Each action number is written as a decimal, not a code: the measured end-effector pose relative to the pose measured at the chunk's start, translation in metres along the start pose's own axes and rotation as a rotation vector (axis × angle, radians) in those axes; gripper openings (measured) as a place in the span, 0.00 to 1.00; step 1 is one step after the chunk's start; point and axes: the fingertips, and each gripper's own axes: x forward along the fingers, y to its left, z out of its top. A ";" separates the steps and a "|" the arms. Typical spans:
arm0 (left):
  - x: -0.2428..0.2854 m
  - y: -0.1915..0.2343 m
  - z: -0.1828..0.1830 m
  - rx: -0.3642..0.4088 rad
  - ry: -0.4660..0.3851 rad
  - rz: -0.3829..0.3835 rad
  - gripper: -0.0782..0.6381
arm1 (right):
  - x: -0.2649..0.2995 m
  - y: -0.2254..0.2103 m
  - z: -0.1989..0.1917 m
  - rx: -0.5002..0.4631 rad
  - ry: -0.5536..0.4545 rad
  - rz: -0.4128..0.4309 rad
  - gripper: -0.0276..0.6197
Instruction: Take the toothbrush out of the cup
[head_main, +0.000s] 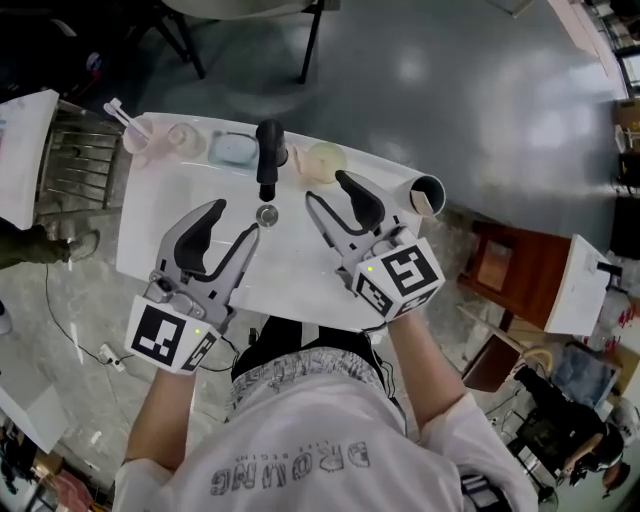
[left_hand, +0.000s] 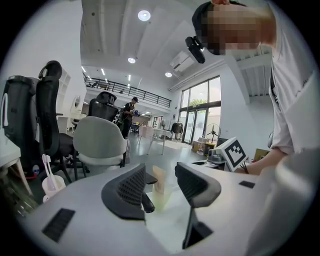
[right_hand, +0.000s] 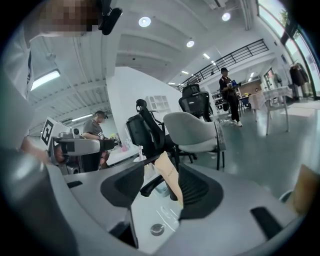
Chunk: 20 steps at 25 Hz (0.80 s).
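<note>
A pink cup (head_main: 135, 140) with a white toothbrush (head_main: 120, 115) standing in it sits at the far left corner of the white basin top (head_main: 160, 235). It also shows at the left of the left gripper view, where the cup (left_hand: 52, 185) holds the toothbrush (left_hand: 46, 167). My left gripper (head_main: 232, 220) hovers over the basin's near left, open and empty, well short of the cup. My right gripper (head_main: 328, 188) is open too, close to a yellowish cup (head_main: 325, 160). Both gripper views show jaws apart around nothing.
A black faucet (head_main: 268, 155) stands at the middle back, with a drain (head_main: 267, 214) below it. A clear cup (head_main: 185, 140) and a blue soap dish (head_main: 235, 150) sit along the back edge. A white roll (head_main: 428, 195) lies at the right end. Chairs stand beyond.
</note>
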 end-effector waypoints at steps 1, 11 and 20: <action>0.000 0.002 -0.001 -0.003 0.002 0.003 0.40 | 0.004 0.000 -0.002 -0.005 0.007 0.002 0.39; -0.007 0.015 -0.010 -0.029 0.007 0.044 0.40 | 0.026 -0.003 -0.013 -0.054 0.057 -0.005 0.38; -0.011 0.021 -0.015 -0.043 0.011 0.067 0.40 | 0.037 -0.006 -0.019 -0.065 0.069 0.008 0.38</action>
